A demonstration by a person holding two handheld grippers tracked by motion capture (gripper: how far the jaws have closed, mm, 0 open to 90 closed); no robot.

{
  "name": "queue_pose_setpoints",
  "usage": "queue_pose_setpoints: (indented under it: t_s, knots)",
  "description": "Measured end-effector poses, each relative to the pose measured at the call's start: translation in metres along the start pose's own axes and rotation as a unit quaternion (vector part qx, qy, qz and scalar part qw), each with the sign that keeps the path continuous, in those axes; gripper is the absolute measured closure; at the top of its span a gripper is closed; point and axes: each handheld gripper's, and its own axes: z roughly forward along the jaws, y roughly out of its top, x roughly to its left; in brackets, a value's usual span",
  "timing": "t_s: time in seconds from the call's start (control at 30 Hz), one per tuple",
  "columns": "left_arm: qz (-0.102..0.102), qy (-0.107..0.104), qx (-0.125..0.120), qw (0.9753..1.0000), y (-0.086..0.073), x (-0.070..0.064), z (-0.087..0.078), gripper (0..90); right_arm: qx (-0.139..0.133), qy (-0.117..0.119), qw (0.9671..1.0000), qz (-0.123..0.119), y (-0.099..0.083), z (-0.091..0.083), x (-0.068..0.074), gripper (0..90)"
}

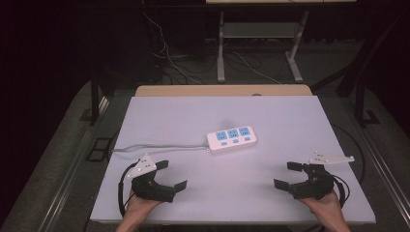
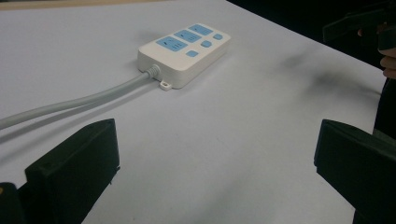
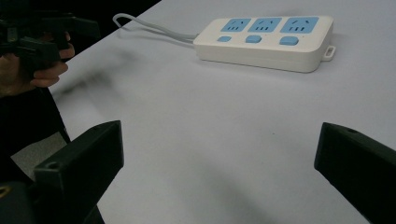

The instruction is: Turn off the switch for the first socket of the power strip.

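Both the left gripper [image 1: 173, 175] and right gripper [image 1: 285, 175] wait spread and empty near the tabletop's [image 1: 290, 116] near edge, so the approach seems unstarted; next, one must reach toward the power strip [image 1: 231, 138] at mid-table.

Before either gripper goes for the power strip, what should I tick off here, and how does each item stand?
1. Left gripper open, nothing between its jaws: ok.
2. Right gripper open, nothing between its jaws: ok.
3. Power strip lying flat, sockets up, apart from both grippers: ok.
4. Cable running off toward the left edge of the table, away from the grippers' direct paths: ok.
5. Sockets free of plugs: ok.
6. Switch buttons on or off: cannot tell.
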Motion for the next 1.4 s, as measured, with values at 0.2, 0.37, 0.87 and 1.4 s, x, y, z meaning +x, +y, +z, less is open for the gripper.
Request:
queue_pose_setpoints:
  t_s: [0.2,0.37,0.87,1.4]
  knots:
    - [0.002,-0.002,0.003,1.0,-0.0001,-0.0005,0.0003,0.0,0.007,0.004,1.0,0.001,-0.0008,0.0018,0.0007,1.1]
    - [0.004,-0.005,0.008,1.0,-0.0002,-0.0008,0.0007,0.0,0.009,0.005,0.9999,0.0,-0.0014,0.0027,0.0002,1.1]
    - [0.016,-0.016,0.027,0.9994,0.0014,-0.0027,0.0021,0.0,0.018,0.005,0.9998,0.002,-0.0028,0.0043,0.0,1.1]
    - [0.028,-0.045,0.063,0.9966,0.0089,-0.0089,0.0068,0.0,0.023,0.004,0.9997,-0.002,-0.0031,0.0054,0.0008,1.1]
